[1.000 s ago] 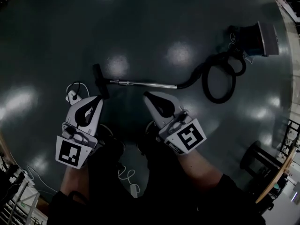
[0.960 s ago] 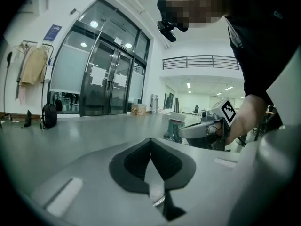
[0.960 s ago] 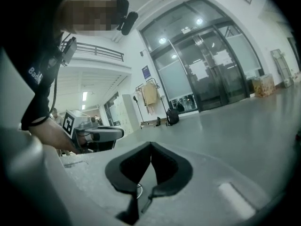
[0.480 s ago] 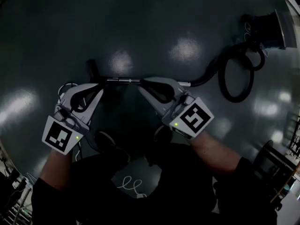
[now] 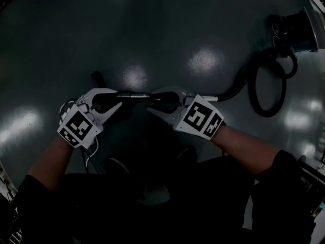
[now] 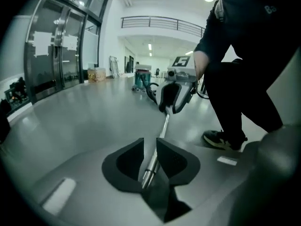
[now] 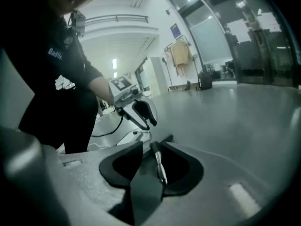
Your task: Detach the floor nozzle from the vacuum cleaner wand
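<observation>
The vacuum's chrome wand (image 5: pixel 133 94) lies flat on the dark floor, with the black floor nozzle (image 5: pixel 96 78) at its left end. My left gripper (image 5: pixel 112 99) straddles the wand near the nozzle end. Its jaws are opening, and the wand (image 6: pixel 151 161) runs between them without the pads pressing on it. My right gripper (image 5: pixel 155 99) straddles the wand further right, jaws also opening around the tube (image 7: pixel 159 163). The nozzle (image 7: pixel 162 139) shows just beyond its tips. Each gripper sees the other: the right gripper (image 6: pixel 175 97) and the left gripper (image 7: pixel 137 111).
A black hose (image 5: pixel 264 88) loops from the wand's right end to the vacuum body (image 5: pixel 297 30) at the upper right. A thin white cable (image 5: pixel 87 155) lies on the floor by my left hand. My legs and shoes (image 6: pixel 221 139) stand close behind the wand.
Both grippers have dropped from near my body to the floor and now straddle the wand. Their jaws, shut before, have parted.
</observation>
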